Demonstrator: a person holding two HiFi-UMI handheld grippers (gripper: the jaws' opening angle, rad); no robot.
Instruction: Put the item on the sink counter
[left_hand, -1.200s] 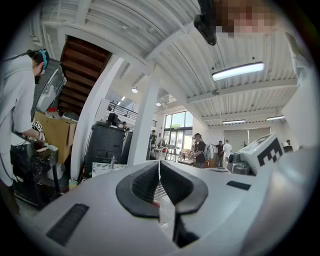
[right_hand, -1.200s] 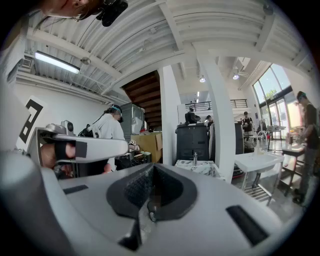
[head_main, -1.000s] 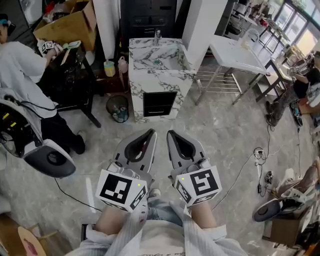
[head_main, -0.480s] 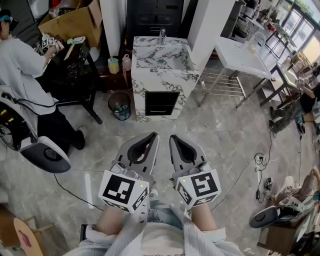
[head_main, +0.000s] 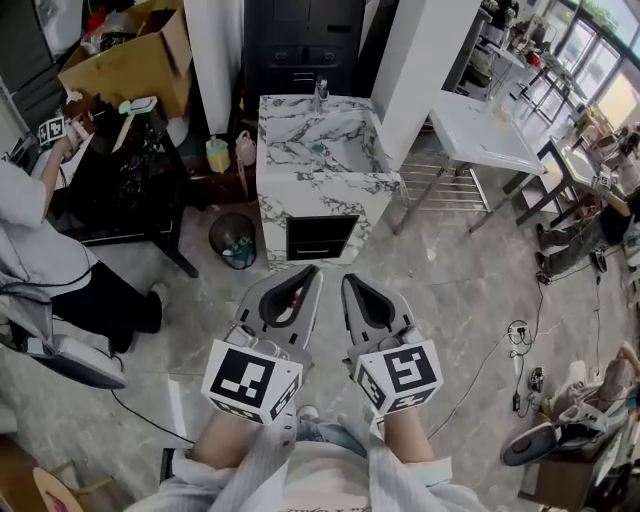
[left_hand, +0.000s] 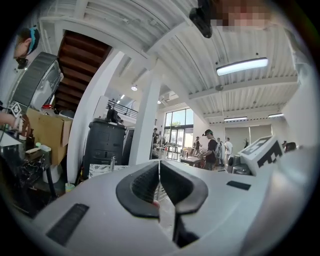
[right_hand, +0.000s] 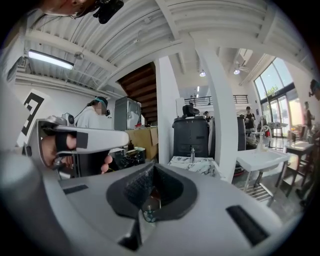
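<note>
The marble sink counter (head_main: 320, 190), with a basin and a faucet (head_main: 320, 92), stands ahead on the grey floor. It also shows small in the distance in the right gripper view, as the counter (right_hand: 192, 165). My left gripper (head_main: 313, 270) and right gripper (head_main: 347, 280) are held side by side at waist height. Both point toward the counter and stay well short of it. The left gripper (left_hand: 159, 164) has its jaws meeting at the tips. The right gripper (right_hand: 152, 167) is shut too. I see no item between either pair of jaws.
A round trash bin (head_main: 232, 238) and two bottles (head_main: 218, 155) sit left of the counter. A black table (head_main: 130, 170), a cardboard box (head_main: 130, 50) and a seated person (head_main: 40, 260) are at the left. A white pillar (head_main: 420, 50) and white table (head_main: 480, 125) stand right. Cables (head_main: 510, 330) trail on the floor.
The sink counter has drawn a little nearer and lower in the head view. The person at the left has slid toward the frame's edge. Both grippers keep the same shut, side-by-side stance.
</note>
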